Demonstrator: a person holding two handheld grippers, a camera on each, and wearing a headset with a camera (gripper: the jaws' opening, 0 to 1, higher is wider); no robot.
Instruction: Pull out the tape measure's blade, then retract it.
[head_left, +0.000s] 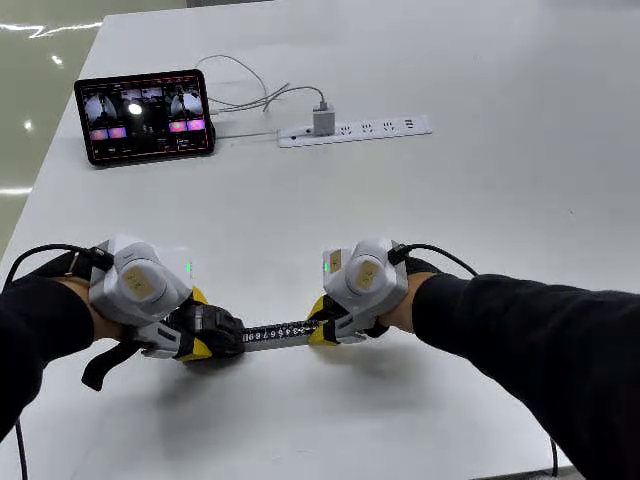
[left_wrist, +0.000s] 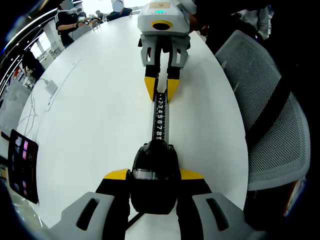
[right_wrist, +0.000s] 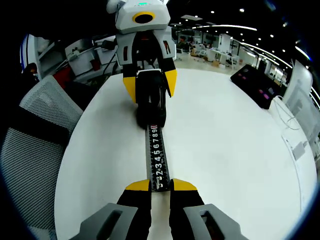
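Tape measure (head_left: 214, 331), black case, sits low on the white tabletop (head_left: 450, 200) near the front edge, between the two grippers. Left gripper (left_wrist: 154, 174) has its yellow-tipped fingers clamped on the case sides. Blade (left_wrist: 159, 117) is out a short length, running straight and flat just above the tabletop toward the right gripper (right_wrist: 160, 186), printed numbers facing up. Right gripper fingers are pinched on the blade's free end, almost pressed together. The grippers face each other, in line along the blade, near but apart. Person's dark sleeves come in from both sides. Further back on the tabletop: tablet (head_left: 145, 115) with its screen lit, white power strip (head_left: 355, 130) with a charger (head_left: 323, 120) plugged in, and thin cables. Mesh chair (left_wrist: 265, 125) is beside the tabletop.
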